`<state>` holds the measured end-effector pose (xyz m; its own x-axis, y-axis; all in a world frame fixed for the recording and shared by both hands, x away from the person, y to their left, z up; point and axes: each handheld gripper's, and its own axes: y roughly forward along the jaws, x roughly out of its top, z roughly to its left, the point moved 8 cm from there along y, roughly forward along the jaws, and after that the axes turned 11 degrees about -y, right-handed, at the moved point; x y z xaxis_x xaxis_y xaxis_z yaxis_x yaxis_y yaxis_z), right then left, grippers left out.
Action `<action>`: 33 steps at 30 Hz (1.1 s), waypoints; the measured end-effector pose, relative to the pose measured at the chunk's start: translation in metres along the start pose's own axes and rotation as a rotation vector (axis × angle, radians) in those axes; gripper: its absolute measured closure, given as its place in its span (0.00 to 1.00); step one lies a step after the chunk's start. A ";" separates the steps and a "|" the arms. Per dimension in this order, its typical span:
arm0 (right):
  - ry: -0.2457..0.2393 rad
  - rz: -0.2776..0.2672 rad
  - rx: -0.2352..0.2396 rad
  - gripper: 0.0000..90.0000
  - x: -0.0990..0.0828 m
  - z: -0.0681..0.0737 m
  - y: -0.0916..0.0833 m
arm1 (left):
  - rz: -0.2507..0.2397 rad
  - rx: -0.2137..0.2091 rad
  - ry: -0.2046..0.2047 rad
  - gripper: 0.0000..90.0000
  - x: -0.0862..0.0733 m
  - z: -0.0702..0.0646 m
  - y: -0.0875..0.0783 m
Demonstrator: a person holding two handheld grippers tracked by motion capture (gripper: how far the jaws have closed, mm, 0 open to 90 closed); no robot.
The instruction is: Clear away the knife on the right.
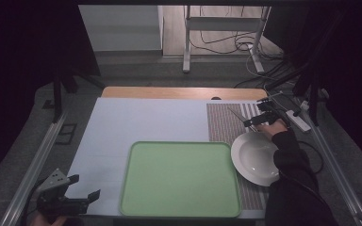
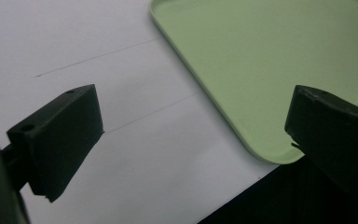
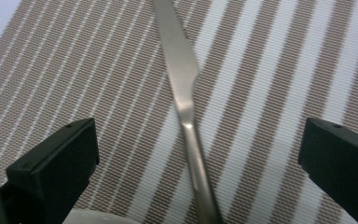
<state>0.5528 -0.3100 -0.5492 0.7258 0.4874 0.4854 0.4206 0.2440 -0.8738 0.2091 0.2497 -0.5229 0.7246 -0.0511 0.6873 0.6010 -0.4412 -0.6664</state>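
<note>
A pale white-topped counter [image 1: 141, 127] with a wooden strip along its far edge takes up the middle of the high view. A flat light-green rectangular plastic tray [image 1: 179, 179] lies in the lower centre of that frame, nothing on it. Just right of the tray, a round white ceramic deep plate [image 1: 254, 157] rests on a brown-and-white striped woven placemat [image 1: 224, 125]; its rim is very close to the tray's right edge. Toward the upper right of the placemat lies a slim silver metal table knife [image 3: 182, 79], running diagonally across the stripes.

The right tool [image 1: 256, 121] sits low over the knife at the right of the high view, its jaws set wide apart on either side of the handle, not touching it. The dark-sleeved forearm [image 1: 292, 160] crosses over the plate's right side and hides part of the rim.

The left tool [image 1: 82, 186] hovers at the lower left of the frame, by the counter's near corner, jaws apart and holding nothing, pointing toward the tray's near left corner.
</note>
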 end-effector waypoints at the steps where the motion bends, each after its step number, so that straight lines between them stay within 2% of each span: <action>1: -0.007 0.000 0.000 0.00 0.001 0.001 0.001 | 0.000 0.000 0.000 0.04 0.000 0.000 0.000; 7: -0.040 0.043 -0.023 0.00 -0.001 0.003 0.011 | 0.000 0.000 0.000 0.04 0.000 0.000 0.000; 10: -0.025 0.060 -0.036 0.00 -0.005 0.000 0.017 | 0.001 0.000 0.001 0.04 0.000 0.000 0.000; 13: -0.017 0.066 -0.050 0.10 -0.008 -0.007 0.019 | 0.000 -0.001 0.000 0.04 0.000 0.000 0.000; 15: -0.021 0.071 -0.054 0.20 -0.012 -0.011 0.018 | -0.001 -0.001 0.000 0.04 0.000 0.000 0.000; 18: -0.066 0.089 -0.076 0.34 -0.016 -0.014 0.016 | 0.001 0.000 0.001 0.04 0.000 0.000 0.000; 19: -0.076 0.082 -0.067 0.44 -0.016 -0.013 0.015 | 0.001 0.000 0.002 0.04 0.000 0.000 0.000; 21: -0.130 0.079 -0.045 0.61 -0.016 -0.009 0.012 | 0.002 0.000 0.004 0.04 0.000 0.000 0.000; 23: -0.141 0.077 -0.028 0.76 -0.015 -0.006 0.011 | 0.002 0.000 0.005 0.05 0.000 0.000 0.000; 30: -0.141 0.077 -0.028 0.76 -0.015 -0.006 0.011 | 0.005 0.002 0.008 0.05 0.000 0.000 0.000; 31: -0.184 0.107 -0.016 0.90 -0.013 0.003 0.011 | 0.004 0.002 0.005 0.05 0.000 0.000 0.000; 33: -0.185 0.106 -0.020 0.90 -0.013 0.001 0.011 | 0.004 0.002 0.005 0.05 0.000 0.000 0.000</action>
<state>0.5474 -0.3123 -0.5648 0.6549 0.6556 0.3760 0.3594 0.1674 -0.9180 0.2090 0.2493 -0.5232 0.7253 -0.0575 0.6860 0.5986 -0.4395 -0.6697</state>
